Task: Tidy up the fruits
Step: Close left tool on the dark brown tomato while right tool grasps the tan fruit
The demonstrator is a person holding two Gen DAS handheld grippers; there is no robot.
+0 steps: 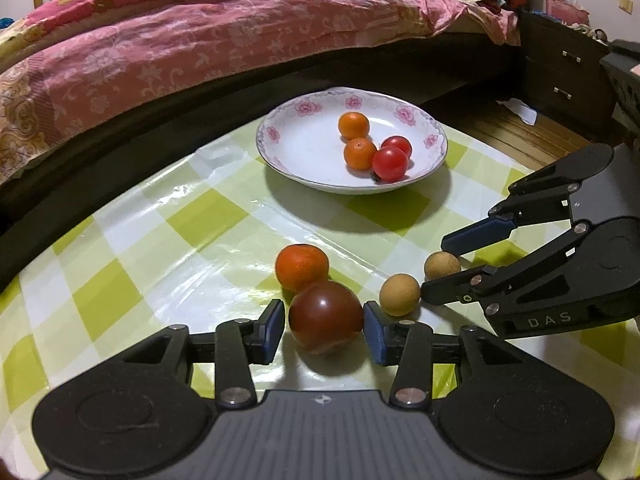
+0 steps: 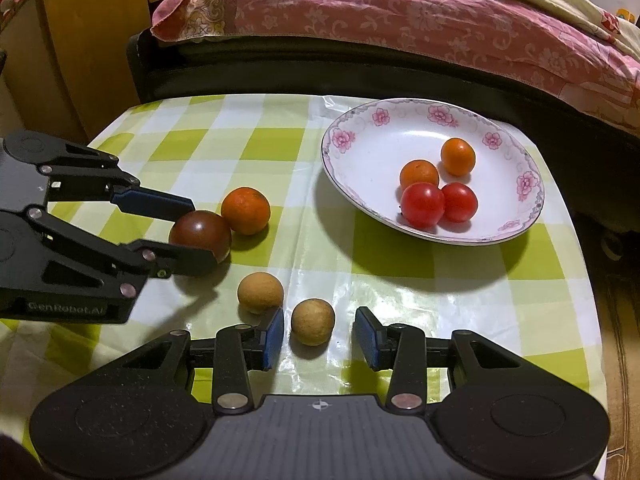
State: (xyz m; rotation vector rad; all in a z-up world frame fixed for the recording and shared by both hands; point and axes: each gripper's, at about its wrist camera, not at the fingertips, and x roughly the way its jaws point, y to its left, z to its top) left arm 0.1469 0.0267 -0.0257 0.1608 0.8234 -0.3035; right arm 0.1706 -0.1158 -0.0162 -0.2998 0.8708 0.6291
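Observation:
A white floral plate [image 1: 288,136] [image 2: 360,160] holds two small oranges [image 1: 353,125] and two red tomatoes [image 1: 390,163]. On the checked cloth lie a dark red tomato [image 1: 325,316] [image 2: 200,234], an orange [image 1: 302,267] [image 2: 245,210] touching it, and two tan longans [image 1: 400,294] [image 2: 260,292] [image 2: 313,321]. My left gripper [image 1: 325,330] [image 2: 202,232] is open around the dark tomato, pads close to its sides. My right gripper [image 2: 319,338] [image 1: 434,270] is open around the nearer longan [image 1: 442,266], with a gap on the right side.
The table has a green and white checked plastic cloth [image 1: 180,248] [image 2: 440,288]. A bed with a pink floral quilt [image 1: 200,40] [image 2: 400,12] runs along the far edge. A dark nightstand [image 1: 560,72] stands at the far right, a wooden cabinet [image 2: 80,40] at the left.

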